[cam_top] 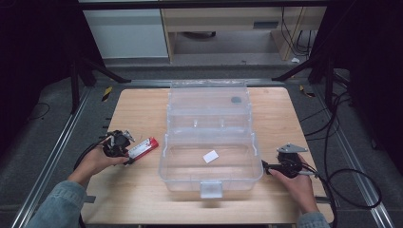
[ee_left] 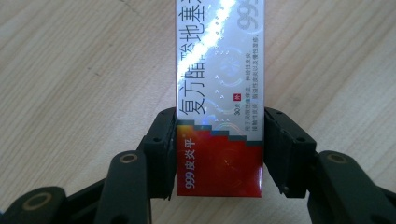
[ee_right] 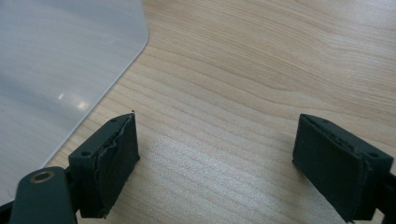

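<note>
From the high view: left gripper (cam_top: 124, 148) gripping one end of a red and silver carton (cam_top: 143, 147), low over the wooden table (cam_top: 142, 107) just left of the clear plastic box (cam_top: 167, 164); carton's long axis pointing right and slightly away, toward the box's open lower tray, so probably being readied for a short carry rightward over the near wall. A small white card (cam_top: 211, 156) lying on the tray floor; a dark round thing (cam_top: 236, 100) sitting in the raised lid section behind. Right gripper (cam_top: 274, 166) resting just beside the box's right front corner, carrying nothing, nearer to the box than the left one but not to the carton. From the left gripper view: jaws of the left gripper (ee_left: 219, 154) pressing on the two long sides of the carton (ee_left: 219, 116) at its red end, silver printed end running straight ahead, bare wood beneath. From the right gripper view: right gripper (ee_right: 215, 158) spread wide with nothing between the pads, bare wood ahead, and the frosted rounded corner of the box (ee_right: 60, 65) lying off to the upper left.
</note>
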`<state>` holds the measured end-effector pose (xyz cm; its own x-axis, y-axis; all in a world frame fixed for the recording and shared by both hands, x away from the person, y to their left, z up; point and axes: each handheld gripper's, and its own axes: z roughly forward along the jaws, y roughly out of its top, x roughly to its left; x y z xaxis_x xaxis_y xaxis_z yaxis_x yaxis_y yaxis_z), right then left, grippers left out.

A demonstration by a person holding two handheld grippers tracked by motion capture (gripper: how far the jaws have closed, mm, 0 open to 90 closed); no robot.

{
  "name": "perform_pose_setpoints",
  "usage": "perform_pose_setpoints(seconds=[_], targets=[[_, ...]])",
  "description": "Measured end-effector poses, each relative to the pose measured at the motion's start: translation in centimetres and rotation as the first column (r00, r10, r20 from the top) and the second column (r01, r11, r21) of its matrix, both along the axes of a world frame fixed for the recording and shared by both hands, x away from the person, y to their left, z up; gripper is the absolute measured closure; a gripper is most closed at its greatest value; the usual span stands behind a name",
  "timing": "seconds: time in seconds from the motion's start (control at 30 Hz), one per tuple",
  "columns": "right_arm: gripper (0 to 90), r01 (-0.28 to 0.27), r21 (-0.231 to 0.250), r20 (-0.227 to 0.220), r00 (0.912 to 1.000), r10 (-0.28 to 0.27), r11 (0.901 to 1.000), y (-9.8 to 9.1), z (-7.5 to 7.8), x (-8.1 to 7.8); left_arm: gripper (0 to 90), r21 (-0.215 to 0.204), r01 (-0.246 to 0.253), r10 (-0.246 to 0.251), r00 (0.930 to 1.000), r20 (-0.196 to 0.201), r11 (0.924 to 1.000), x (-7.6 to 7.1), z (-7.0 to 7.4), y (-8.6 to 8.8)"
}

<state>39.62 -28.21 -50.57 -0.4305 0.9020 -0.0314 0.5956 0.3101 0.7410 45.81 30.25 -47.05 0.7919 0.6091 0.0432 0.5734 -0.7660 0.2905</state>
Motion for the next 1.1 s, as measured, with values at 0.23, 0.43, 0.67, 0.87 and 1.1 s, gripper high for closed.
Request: perform_pose_setpoints(seconds=[0.23,0.43,0.67,0.87,1.1], targets=[[14.5,0.000,0.000,0.000,1.0000,0.000,1.0000,0.00,0.00,0.00,49.0,0.014,0.081,-0.080,0.9964,-0.028,0.9966,-0.93,0.12,-0.24],[14.5,-0.001,0.002,0.001,1.0000,0.001,1.0000,0.01,-0.01,-0.01,48.7,0.005,0.104,-0.104,0.9937,-0.042,0.9946,-1.03,0.12,-0.14],[14.5,-0.001,0.002,0.001,1.0000,0.001,1.0000,0.01,-0.01,-0.01,47.0,0.006,0.094,-0.094,0.9944,-0.049,0.9955,-0.63,-0.07,-0.17],[14.5,-0.001,0.001,0.001,1.0000,0.001,1.0000,0.00,-0.01,0.00,47.0,0.022,0.099,-0.098,0.9930,-0.066,0.9948,-0.34,-0.38,-0.55],[14.5,-0.001,0.002,0.000,1.0000,0.001,1.0000,0.01,-0.01,-0.01,50.1,0.043,0.100,-0.097,0.9931,-0.067,0.9941,-0.47,0.04,-0.85]])
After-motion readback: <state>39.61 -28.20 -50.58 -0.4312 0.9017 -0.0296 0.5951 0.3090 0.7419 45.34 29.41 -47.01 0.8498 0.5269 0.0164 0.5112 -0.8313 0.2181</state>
